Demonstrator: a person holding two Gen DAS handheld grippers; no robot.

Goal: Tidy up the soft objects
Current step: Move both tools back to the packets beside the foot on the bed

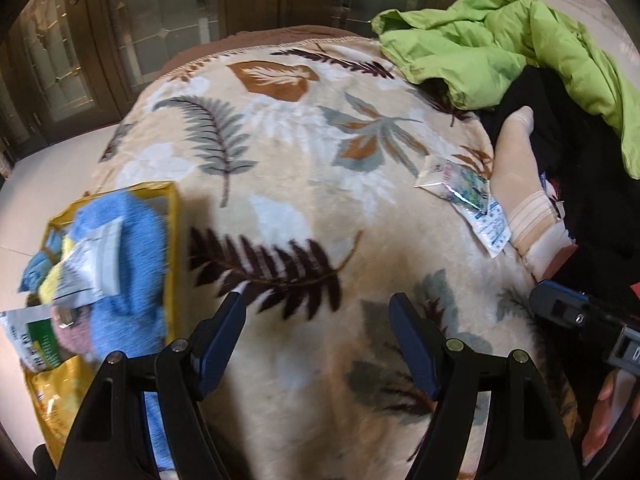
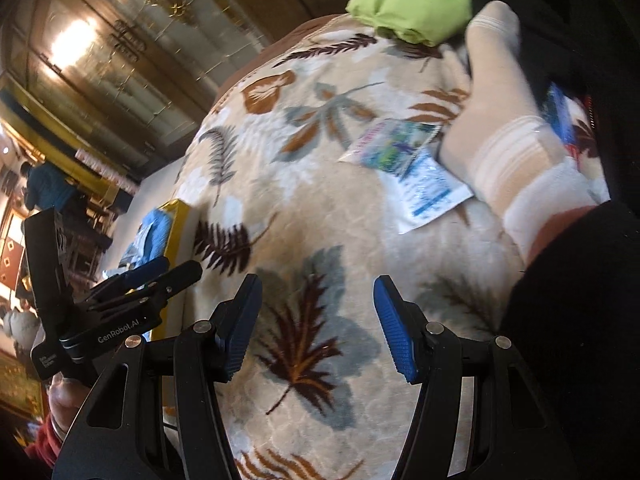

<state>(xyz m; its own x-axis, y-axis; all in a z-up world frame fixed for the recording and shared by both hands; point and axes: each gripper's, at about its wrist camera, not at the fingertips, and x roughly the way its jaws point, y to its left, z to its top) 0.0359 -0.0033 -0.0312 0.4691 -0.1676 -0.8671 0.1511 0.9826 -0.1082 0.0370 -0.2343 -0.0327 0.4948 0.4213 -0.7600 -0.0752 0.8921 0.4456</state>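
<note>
**Both tools hovering empty over the blanket, with a sock and sachets waiting**

The left tool (image 1: 318,312) is hanging over the leaf-print blanket (image 1: 280,152) with its jaws standing wide and nothing between them. The right tool (image 2: 318,300) is doing the same a little further along, jaws apart, pads bare, only fleece beneath.

Off to the left edge, the yellow box (image 1: 174,216) is sitting just beside the blanket, already stuffed: a blue fluffy cloth (image 1: 136,240) is bulging over its rim, with a silver sachet (image 1: 94,264) lying on top. Over on the far right side, a cream sock (image 1: 516,176) is lying along the blanket's edge, and two printed sachets (image 1: 468,196) are resting flat on the fleece, touching the sock's side. Behind them a lime-green jacket (image 1: 520,40) is heaped over dark clothing.

Here is where it could go wrong. The sachets are lying flat on deep pile, so a tool coming down on them is likely to pinch fleece along with the packet and drag the blanket. The sock is overlapping the sachets' edge, so grabbing one may tug the other. And that box is looking overfull; pushing more in could tip the blue cloth or the sachet out over the rim.
</note>
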